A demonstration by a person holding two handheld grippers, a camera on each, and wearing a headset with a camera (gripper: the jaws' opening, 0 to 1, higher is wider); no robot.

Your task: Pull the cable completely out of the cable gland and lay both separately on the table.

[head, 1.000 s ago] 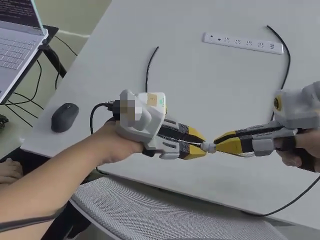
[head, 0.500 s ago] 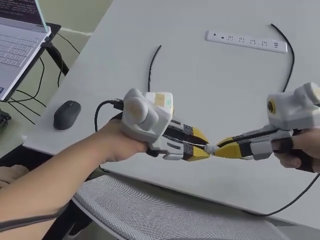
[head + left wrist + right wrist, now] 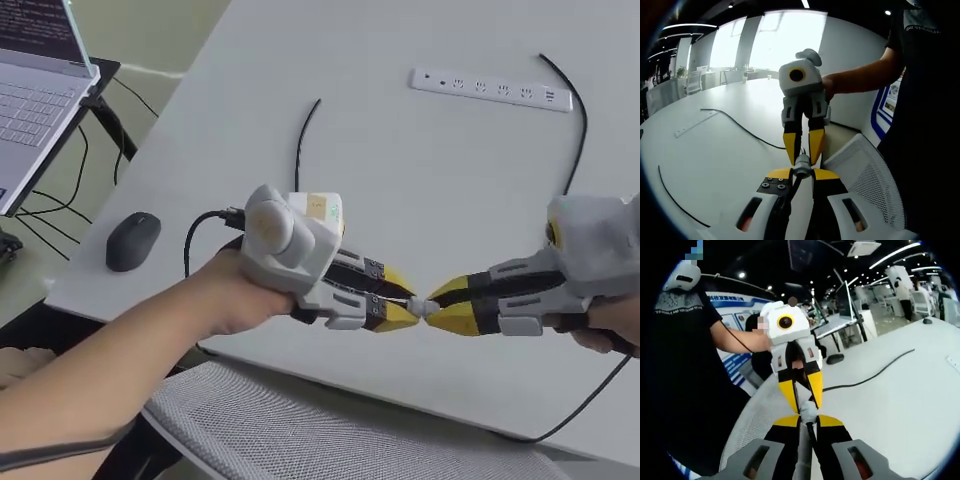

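Note:
A small white-grey cable gland (image 3: 425, 303) hangs in the air over the table's front edge, between two grippers that meet tip to tip. My left gripper (image 3: 408, 308) comes in from the left, with its jaws closed on a thin cable (image 3: 396, 297) that runs into the gland. My right gripper (image 3: 438, 303) comes in from the right and is shut at the gland itself. In the left gripper view the gland (image 3: 801, 165) sits just past my own tips (image 3: 801, 174). In the right gripper view the gland (image 3: 808, 412) has a dark cable stub (image 3: 811, 432) behind it.
On the white table (image 3: 400, 190) lie a power strip (image 3: 491, 88), a loose black cable (image 3: 299, 140) and another black lead (image 3: 577, 130) at the right. A mouse (image 3: 133, 240) and a laptop (image 3: 35, 80) are at the left. A mesh chair (image 3: 300, 430) stands below the hands.
Both grippers stay tip to tip on the gland. The right gripper has dropped slightly and levelled out; the pair has barely shifted over the table edge.

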